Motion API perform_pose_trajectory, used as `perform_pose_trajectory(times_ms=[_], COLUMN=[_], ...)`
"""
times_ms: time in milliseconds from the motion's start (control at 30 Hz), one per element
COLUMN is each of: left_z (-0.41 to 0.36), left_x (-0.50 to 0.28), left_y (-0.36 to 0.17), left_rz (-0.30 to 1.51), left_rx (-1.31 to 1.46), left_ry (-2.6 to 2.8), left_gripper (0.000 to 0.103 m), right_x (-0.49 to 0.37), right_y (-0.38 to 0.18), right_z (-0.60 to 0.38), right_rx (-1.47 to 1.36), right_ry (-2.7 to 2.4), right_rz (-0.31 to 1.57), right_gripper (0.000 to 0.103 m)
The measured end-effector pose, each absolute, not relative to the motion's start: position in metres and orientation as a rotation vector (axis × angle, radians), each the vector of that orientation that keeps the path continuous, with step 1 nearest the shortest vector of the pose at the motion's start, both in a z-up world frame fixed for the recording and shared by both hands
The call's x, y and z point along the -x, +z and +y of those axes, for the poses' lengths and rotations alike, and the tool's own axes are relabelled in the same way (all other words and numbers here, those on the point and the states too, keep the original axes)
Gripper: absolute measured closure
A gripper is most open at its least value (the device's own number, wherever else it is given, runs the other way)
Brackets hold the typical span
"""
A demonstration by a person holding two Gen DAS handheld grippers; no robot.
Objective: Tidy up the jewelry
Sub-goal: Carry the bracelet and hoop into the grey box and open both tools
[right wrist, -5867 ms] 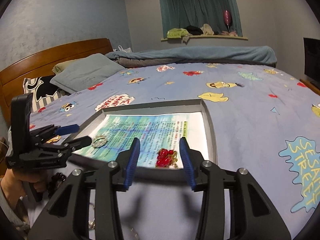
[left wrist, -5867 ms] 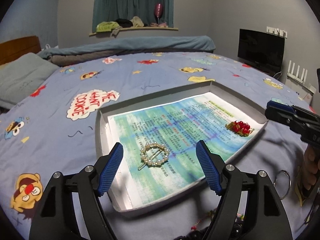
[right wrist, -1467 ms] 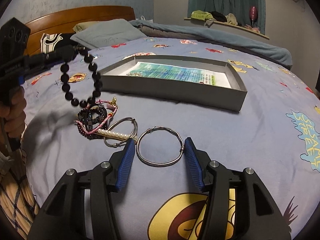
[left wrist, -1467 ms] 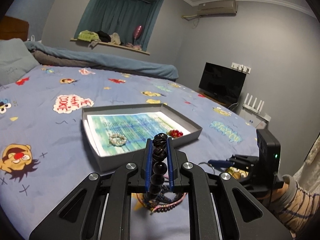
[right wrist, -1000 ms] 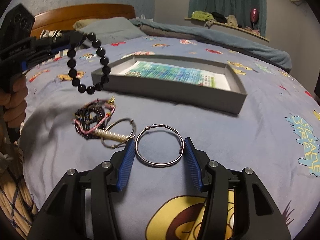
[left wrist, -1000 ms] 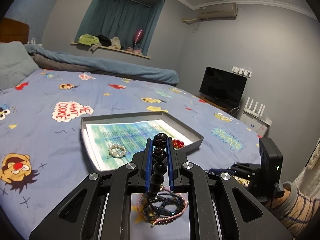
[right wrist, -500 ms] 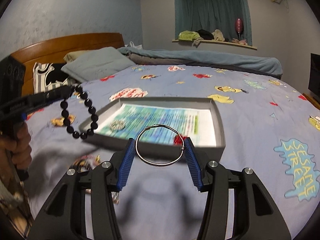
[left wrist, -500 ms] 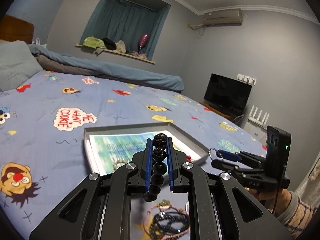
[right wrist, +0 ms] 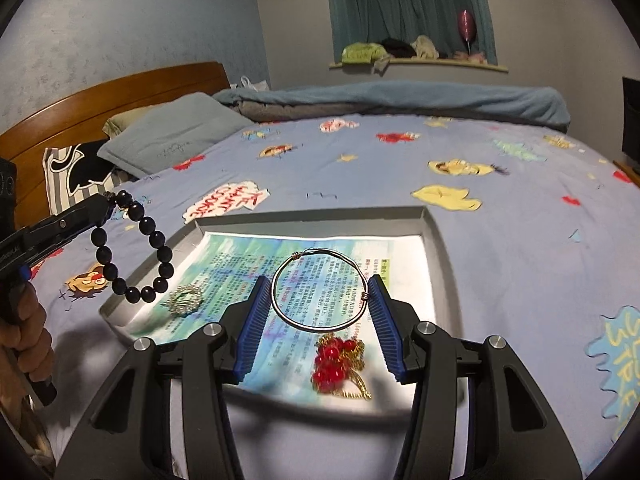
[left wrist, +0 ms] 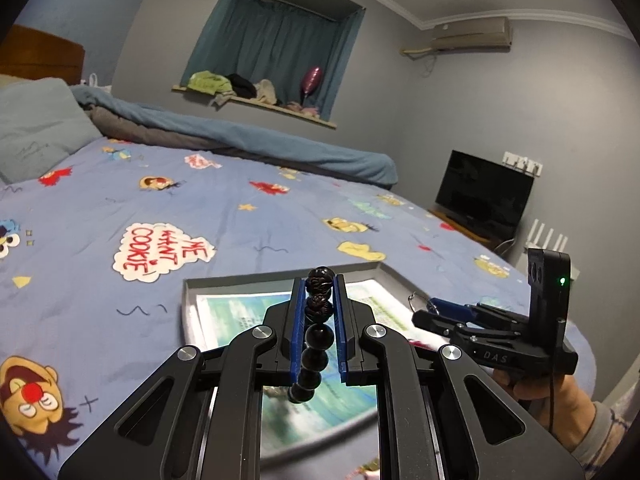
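Jewelry in both grippers at once. The left gripper [left wrist: 319, 312] has its blue jaws pinched tight on a black bead bracelet [right wrist: 132, 246]: the top beads sit squeezed between the pads, and from the right wrist view the rest of the loop hangs free below the fingertips, dangling over the near-left corner of the grey tray [right wrist: 312, 216], its lowest beads above the tray's left rim. The right gripper [right wrist: 320, 312] carries a thin silver bangle [right wrist: 319, 288]; the ring lies flat across the gap, its left side pressed against the left pad and its small wire clasp touching the right pad, so the jaws are closed onto it at ring width. The bangle is held above the tray's printed paper liner [right wrist: 280, 264], near the tray's middle.

Down on the liner, a pearl ring-shaped brooch [right wrist: 183, 299] lies toward the left side, just beside the hanging beads in this view. A red bead cluster with gold trim [right wrist: 339, 360] lies at the near edge, directly beneath the bangle and between the right gripper's fingers. The tray rests on a blue cartoon-print bedsheet [right wrist: 520, 240]. In the left wrist view the right gripper [left wrist: 440, 308] shows at the right, over the tray's far-right portion.
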State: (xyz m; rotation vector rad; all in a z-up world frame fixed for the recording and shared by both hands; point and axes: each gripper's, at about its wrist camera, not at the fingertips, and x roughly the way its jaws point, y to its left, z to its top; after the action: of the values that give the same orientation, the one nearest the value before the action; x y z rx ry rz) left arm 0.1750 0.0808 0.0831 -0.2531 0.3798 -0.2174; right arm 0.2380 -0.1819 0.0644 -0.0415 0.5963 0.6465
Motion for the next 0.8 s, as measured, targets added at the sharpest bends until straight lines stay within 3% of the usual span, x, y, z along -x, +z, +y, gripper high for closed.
perform_pose_trajectory(times_ms=[567, 667, 800], left_z=[0.105, 0.103, 0.101], left_x=[-0.225, -0.224, -0.218], left_y=[0.04, 0.037, 0.04], left_rz=[0.554, 0.569, 0.553], left_rx=[0.277, 0.264, 0.233], left_ry=[-0.077, -0.067, -0.046], left_gripper=[0.088, 0.077, 0.043], right_x=[-0.273, -0.276, -0.272], right_y=[0.043, 0.04, 0.042], right_z=[-0.148, -0.147, -0.15], right_rx=[0.083, 0.09, 0.087], right_ry=[0.643, 0.639, 0.637], right_rz=[0.724, 0.735, 0.716], right_gripper=[0.053, 0.052, 0.044])
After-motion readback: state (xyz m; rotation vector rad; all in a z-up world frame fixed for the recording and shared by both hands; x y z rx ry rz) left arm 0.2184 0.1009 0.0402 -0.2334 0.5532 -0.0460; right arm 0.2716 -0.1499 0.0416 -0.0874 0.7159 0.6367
